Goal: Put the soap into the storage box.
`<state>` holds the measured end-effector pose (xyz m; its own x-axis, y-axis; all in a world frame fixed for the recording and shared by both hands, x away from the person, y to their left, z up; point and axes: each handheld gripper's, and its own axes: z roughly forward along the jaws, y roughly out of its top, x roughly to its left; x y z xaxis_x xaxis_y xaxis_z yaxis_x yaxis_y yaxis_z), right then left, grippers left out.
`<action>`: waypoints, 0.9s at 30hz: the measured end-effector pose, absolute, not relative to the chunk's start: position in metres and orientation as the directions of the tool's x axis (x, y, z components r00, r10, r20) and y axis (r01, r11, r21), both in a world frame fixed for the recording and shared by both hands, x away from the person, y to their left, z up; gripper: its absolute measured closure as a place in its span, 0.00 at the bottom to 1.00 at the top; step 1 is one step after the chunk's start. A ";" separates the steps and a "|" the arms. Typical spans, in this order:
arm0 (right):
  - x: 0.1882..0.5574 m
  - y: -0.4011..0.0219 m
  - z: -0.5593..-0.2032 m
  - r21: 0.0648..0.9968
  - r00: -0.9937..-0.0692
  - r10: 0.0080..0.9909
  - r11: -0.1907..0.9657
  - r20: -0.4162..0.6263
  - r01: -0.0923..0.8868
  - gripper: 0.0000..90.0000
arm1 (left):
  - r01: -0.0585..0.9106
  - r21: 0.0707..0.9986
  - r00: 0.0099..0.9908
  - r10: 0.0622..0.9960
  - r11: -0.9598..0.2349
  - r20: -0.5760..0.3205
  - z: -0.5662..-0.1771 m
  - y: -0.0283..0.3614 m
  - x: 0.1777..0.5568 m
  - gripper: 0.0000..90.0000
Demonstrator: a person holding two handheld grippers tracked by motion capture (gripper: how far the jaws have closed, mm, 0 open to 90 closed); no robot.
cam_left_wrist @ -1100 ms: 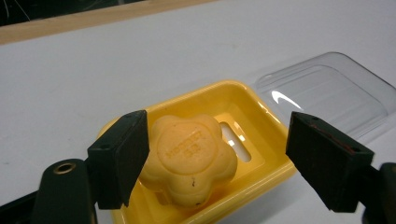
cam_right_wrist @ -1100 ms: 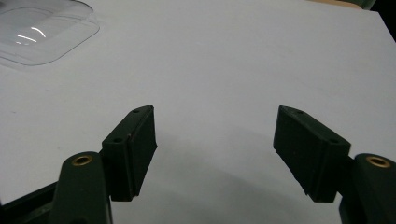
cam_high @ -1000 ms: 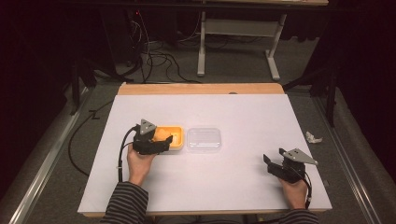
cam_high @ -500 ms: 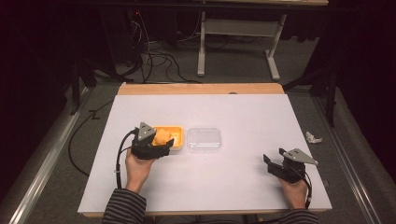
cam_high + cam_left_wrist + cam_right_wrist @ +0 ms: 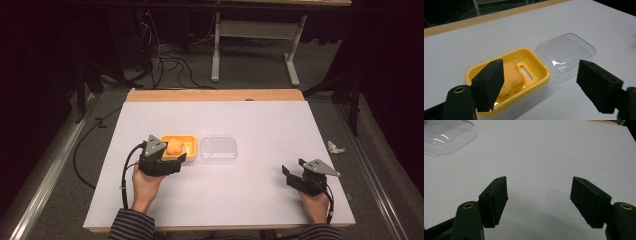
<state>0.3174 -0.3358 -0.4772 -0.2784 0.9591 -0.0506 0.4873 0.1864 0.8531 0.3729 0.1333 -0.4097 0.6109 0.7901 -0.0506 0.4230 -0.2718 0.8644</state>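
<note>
My left gripper (image 5: 540,86): released, jaws astride the yellow soap dish (image 5: 537,75), empty.
Soap (image 5: 510,78): in dish.
My right gripper (image 5: 539,202): released, over bare table (image 5: 549,152).

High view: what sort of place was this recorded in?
Probably a lab or recording studio, not a home: a white table stands among dark surroundings, loose cables run over grey carpet, and a metal-framed bench stands behind.
</note>
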 end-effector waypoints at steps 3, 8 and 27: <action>0.317 -0.336 -0.477 0.853 -0.280 0.959 0.187 -0.050 0.487 0.34 | 0.420 0.867 0.615 0.786 -0.267 -0.056 -0.409 0.134 0.370 0.25; 0.317 -0.336 -0.477 0.853 -0.278 0.959 0.187 -0.052 0.487 0.34 | 0.420 0.869 0.620 0.782 -0.260 -0.065 -0.407 0.136 0.365 0.25; 0.318 -0.336 -0.477 0.853 -0.276 0.960 0.182 -0.047 0.488 0.35 | 0.422 0.869 0.640 0.764 -0.259 -0.083 -0.409 0.137 0.348 0.26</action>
<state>0.3177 -0.3362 -0.4772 -0.2764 0.9599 -0.0470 0.4884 0.1824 0.8533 0.3483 0.1374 -0.4087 0.6397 0.7640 -0.0834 0.4221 -0.2586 0.8689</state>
